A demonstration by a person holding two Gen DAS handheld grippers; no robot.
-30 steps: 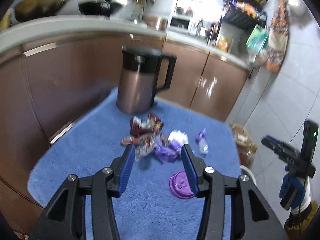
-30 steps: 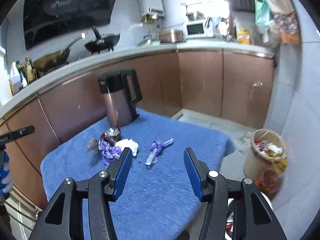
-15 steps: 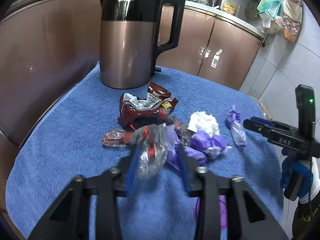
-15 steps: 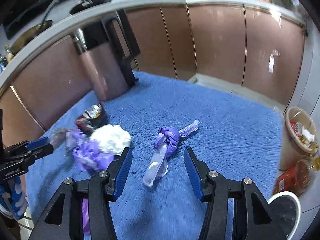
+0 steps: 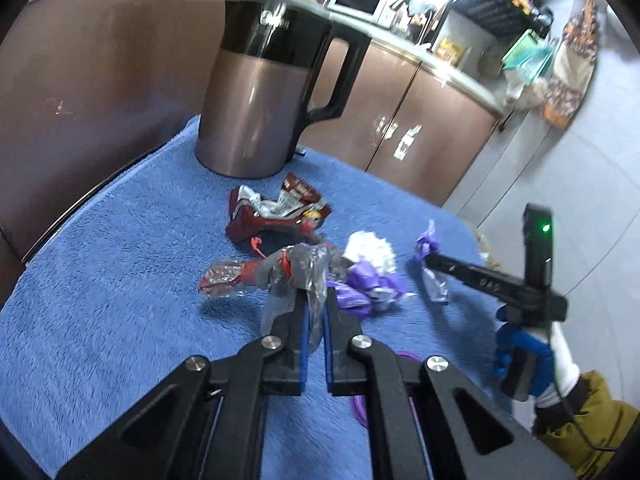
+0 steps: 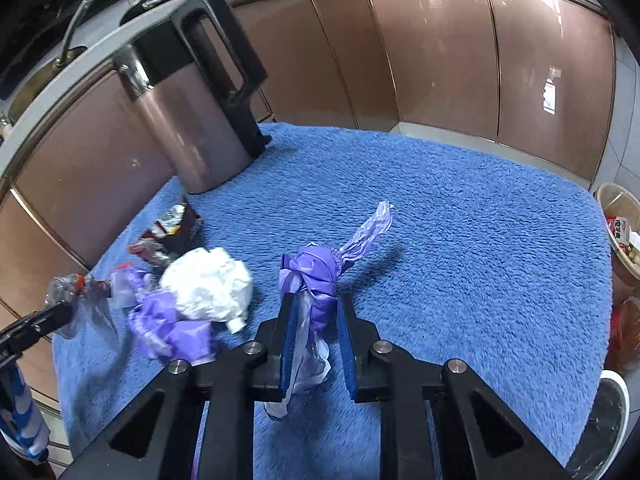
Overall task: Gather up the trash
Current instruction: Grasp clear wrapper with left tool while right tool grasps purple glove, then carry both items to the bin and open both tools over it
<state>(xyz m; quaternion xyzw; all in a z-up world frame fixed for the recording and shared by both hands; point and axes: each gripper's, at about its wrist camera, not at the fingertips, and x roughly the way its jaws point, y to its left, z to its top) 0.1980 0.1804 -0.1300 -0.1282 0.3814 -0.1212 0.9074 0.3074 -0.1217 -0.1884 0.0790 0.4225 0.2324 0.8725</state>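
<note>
On the fluffy blue towel-like mat (image 6: 460,240) lies a small heap of rubbish, with a tall copper-coloured metal jug with a black handle (image 5: 256,108) standing upright at the far edge, in front of the brown cabinet doors (image 6: 440,48).

The left gripper (image 5: 315,312) has just been closing its jaws, and its 2 blue pads are now clenched on a crumpled clear plastic wrapper with red print (image 5: 296,276), which bunches up above the fingertips. Just beyond it lie a torn dark red foil snack packet (image 5: 276,216), a crumpled white paper ball (image 6: 208,288) and a bunch of scrunched purple plastic film (image 6: 172,328), all touching or close together.

The right gripper (image 6: 316,320) has also just been closing its jaws; they pinch a knotted purple and clear plastic bag (image 6: 316,276), whose twisted tail sticks up and away to the right while its pale end hangs down between the blue pads. This bag sits apart from the heap, nearer the mat's middle.

At the right edge, below the mat, stands a round tan bin (image 6: 620,232) with rubbish inside.
</note>
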